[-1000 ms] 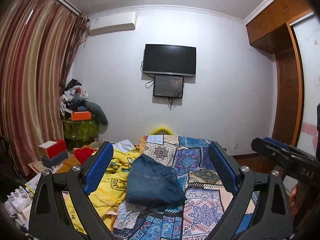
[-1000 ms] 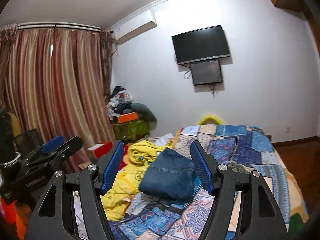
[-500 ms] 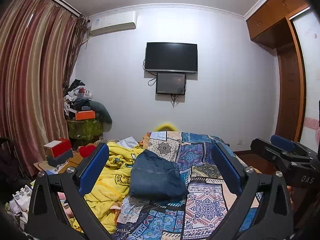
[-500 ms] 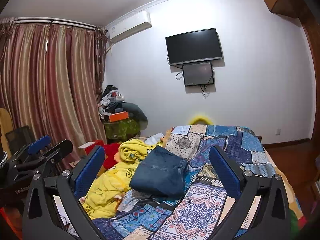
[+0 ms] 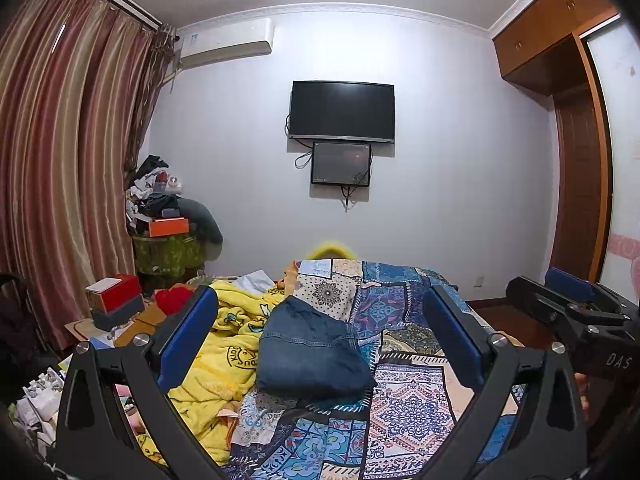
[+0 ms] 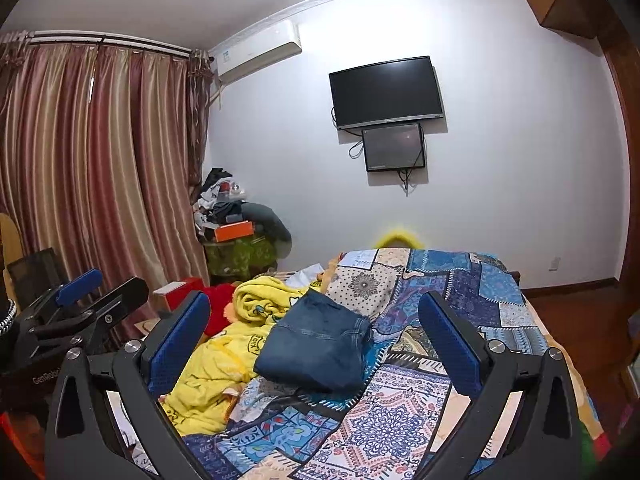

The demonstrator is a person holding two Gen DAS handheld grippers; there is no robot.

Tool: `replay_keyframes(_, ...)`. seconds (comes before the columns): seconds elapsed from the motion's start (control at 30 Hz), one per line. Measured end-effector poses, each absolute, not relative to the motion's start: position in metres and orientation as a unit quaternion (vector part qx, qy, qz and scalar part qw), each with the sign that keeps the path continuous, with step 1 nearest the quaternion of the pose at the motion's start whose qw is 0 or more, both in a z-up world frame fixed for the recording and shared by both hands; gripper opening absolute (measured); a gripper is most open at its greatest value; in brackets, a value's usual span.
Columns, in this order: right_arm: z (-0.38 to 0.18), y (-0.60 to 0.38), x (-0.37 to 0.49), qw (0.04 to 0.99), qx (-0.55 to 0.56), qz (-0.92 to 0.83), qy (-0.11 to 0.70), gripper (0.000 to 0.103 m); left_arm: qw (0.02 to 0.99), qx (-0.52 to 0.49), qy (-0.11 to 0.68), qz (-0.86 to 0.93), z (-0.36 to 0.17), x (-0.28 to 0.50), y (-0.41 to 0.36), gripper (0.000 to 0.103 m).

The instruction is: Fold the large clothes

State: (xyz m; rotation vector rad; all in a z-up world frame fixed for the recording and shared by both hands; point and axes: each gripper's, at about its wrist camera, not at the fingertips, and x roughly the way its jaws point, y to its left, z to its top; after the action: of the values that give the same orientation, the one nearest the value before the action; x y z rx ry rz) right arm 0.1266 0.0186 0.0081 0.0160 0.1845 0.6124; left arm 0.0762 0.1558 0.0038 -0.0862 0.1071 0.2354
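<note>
Already the jeans (image 5: 310, 350) lie as a compact folded bundle on the patchwork bedspread (image 5: 404, 392), towards its left side, with one edge touching the crumpled yellow blanket (image 5: 224, 340) beside them. Denim like this is likely heavy and fairly stiff for cloth, so the stacked layers should keep their shape when lifted, though they could slide apart if pinched at a single corner. A sensible hold would be at the thick folded edge nearest the cameras, one gripper at each end, so the weight is shared and the layers stay together.

The left gripper (image 5: 320, 344) hangs above the near part of the bed with its jaws spread wide and nothing between them. The right gripper (image 6: 316, 340) is held the same way, jaws wide apart and empty; each shows at the margin of the other's view, well short of the cloth.

Further out stand striped curtains (image 5: 60, 152), a cluttered corner stand (image 5: 168, 248), and a television (image 5: 342, 111) on the far wall.
</note>
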Motion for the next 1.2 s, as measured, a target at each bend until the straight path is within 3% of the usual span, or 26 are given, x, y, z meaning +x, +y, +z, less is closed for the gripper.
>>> replay_keyframes(1.2,0.014,0.003,0.128,0.954,0.024,0.281,0.098,0.103,0.992,-0.029,0.065,0.102,0.004,0.086,0.145,0.103)
